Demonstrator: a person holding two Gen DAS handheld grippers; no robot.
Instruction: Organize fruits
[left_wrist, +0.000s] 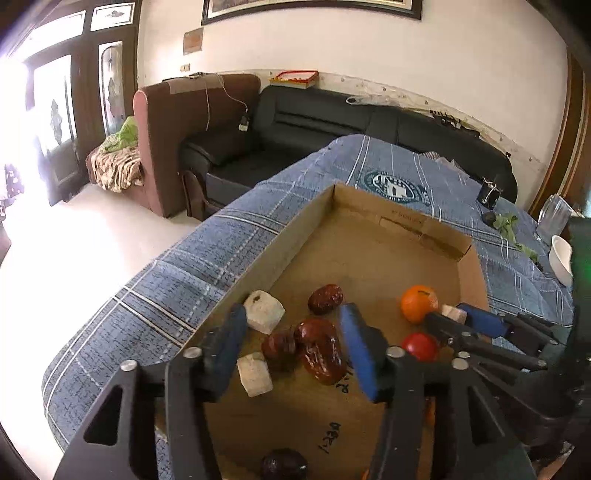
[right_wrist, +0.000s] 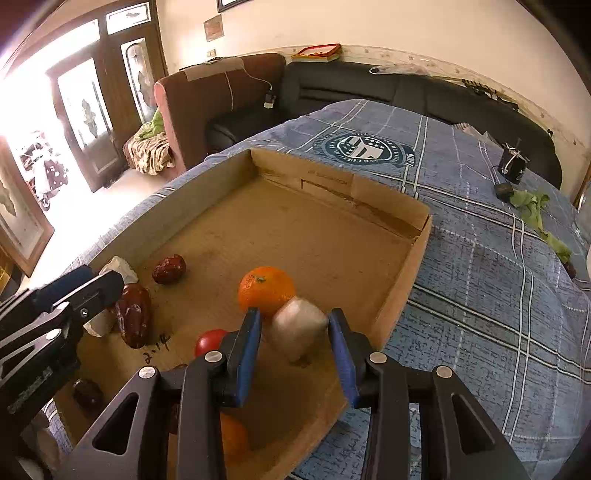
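Blue plaid tablecloth (right_wrist: 480, 258) over a table, dark sofa (left_wrist: 314, 122) behind. Shallow cardboard tray (right_wrist: 402, 291) near the table edge, holding the fruit. Left gripper (left_wrist: 291, 347) low over the tray's left side, blue pads apart, nothing between them but a cluster of red dates (left_wrist: 321, 350) and two pale cubes (left_wrist: 264, 311) lying below. Right gripper (right_wrist: 295, 332) at the tray's right side, fingers apart around a third pale cube (right_wrist: 298, 326), which appears blurred and possibly just off the floor; contact with the pads cannot be told. Orange (right_wrist: 266, 290) just beyond that cube, touching or nearly so. Small red fruit (right_wrist: 210, 341) beside the right gripper's left finger. Lone date (right_wrist: 169, 268) farther back.

Step in hand, by judgement: sorting, pale cube being taken or let go beside the orange. Next move likely calls for settling that cube, then a squeeze on the dates without crowding their neighbours.
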